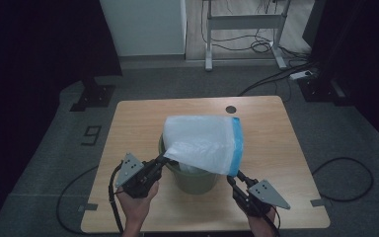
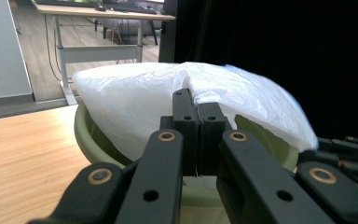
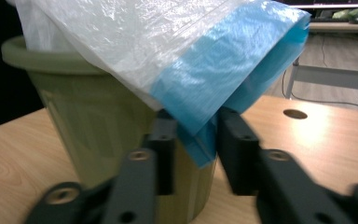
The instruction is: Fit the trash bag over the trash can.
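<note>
A lab or office workroom is showing here: a wooden table (image 1: 138, 123) is standing on grey carpet, cables (image 1: 276, 74) are trailing at 1 o'clock, a desk frame (image 1: 244, 22) is standing at 12 o'clock.

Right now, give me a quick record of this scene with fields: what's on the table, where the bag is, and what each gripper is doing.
surface: wooden table
container: olive green bin, upright, near the table's front edge
bag: white plastic bag with a blue band, spread over the bin's mouth, not pulled down around the rim
left gripper: shut on the bag's white edge
right gripper: blue corner hangs between the jaws, a gap shows beside the right jaw
background: desk frame, floor cables
</note>
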Demonstrator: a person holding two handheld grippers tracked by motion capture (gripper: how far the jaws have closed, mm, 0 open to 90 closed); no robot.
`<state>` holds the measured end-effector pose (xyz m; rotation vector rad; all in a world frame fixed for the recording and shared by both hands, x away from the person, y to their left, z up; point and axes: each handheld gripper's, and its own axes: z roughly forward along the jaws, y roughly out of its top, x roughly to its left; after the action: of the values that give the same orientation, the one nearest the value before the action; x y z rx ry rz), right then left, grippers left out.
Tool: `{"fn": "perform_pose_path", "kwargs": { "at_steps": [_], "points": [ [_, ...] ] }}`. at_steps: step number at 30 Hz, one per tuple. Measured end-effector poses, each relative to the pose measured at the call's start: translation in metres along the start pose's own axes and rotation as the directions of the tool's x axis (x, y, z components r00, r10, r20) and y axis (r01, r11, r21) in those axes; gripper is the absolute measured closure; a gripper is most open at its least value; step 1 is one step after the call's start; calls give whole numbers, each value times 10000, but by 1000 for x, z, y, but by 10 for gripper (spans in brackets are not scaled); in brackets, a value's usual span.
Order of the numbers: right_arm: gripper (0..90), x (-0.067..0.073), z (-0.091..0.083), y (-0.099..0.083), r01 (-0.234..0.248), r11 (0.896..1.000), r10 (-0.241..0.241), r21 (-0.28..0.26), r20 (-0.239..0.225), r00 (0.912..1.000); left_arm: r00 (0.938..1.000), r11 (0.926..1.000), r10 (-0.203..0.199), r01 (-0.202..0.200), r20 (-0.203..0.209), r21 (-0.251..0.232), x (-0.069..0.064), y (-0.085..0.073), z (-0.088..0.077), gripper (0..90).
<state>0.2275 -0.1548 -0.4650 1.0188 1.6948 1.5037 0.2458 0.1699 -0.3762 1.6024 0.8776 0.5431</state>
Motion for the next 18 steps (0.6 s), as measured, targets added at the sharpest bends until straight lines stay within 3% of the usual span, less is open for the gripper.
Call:
{"fn": "perform_pose_path", "kwargs": {
  "at_steps": [2,5,11,18],
  "points": [
    [815,-2,-1,4,32,9999,-33,-125,-75,10000,10000,10000,8,-9,81,21,1,-1,-1,883],
    [861,-5,-5,11,205,9988,-206,-444,-9,9998,9997,10000,51,-53,238,83,2,-4,-3,880],
    [874,-12,-15,28,267,9945,-253,-1010,150,9996,9981,9992,281,-296,540,257,1,-10,-6,873],
    [877,-16,-24,64,592,9820,-563,-1792,211,9982,9933,9966,600,-652,983,502,-4,-13,-4,845]
  ]
}}
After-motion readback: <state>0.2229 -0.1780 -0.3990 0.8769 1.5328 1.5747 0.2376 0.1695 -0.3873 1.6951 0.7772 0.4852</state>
